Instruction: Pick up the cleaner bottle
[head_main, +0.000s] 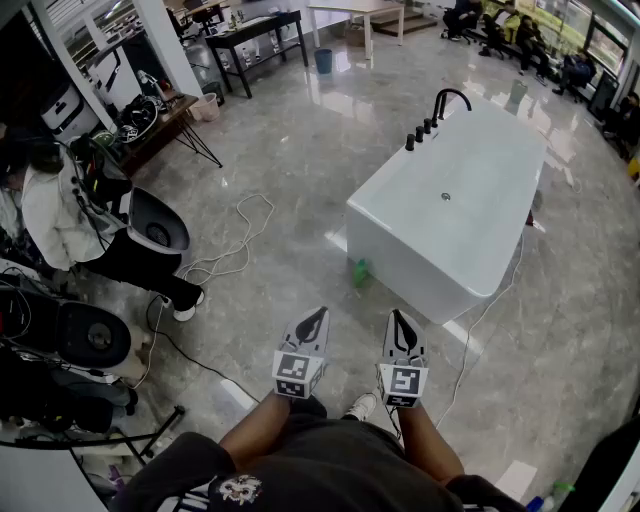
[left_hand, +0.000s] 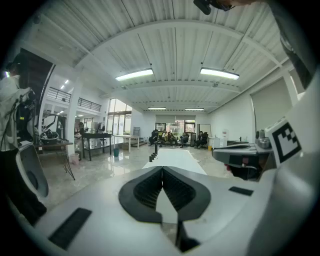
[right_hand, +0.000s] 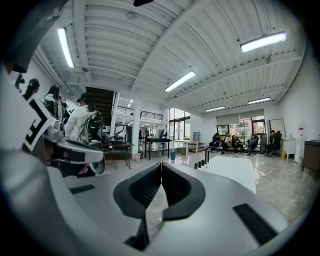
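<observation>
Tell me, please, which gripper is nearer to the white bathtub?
Right. The right gripper is just short of the bathtub, facing its near wall; the left gripper is beside it, farther to the left.

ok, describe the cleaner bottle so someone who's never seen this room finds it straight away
Start at the big white bathtub standing alone on the grey marble floor. At the foot of its near left corner, on the floor, stands the cleaner bottle. It is small and green, the only coloured thing beside the tub; the white cable looped to its left is pale and flat.

head view steeply down; both gripper views level; shared bathtub
</observation>
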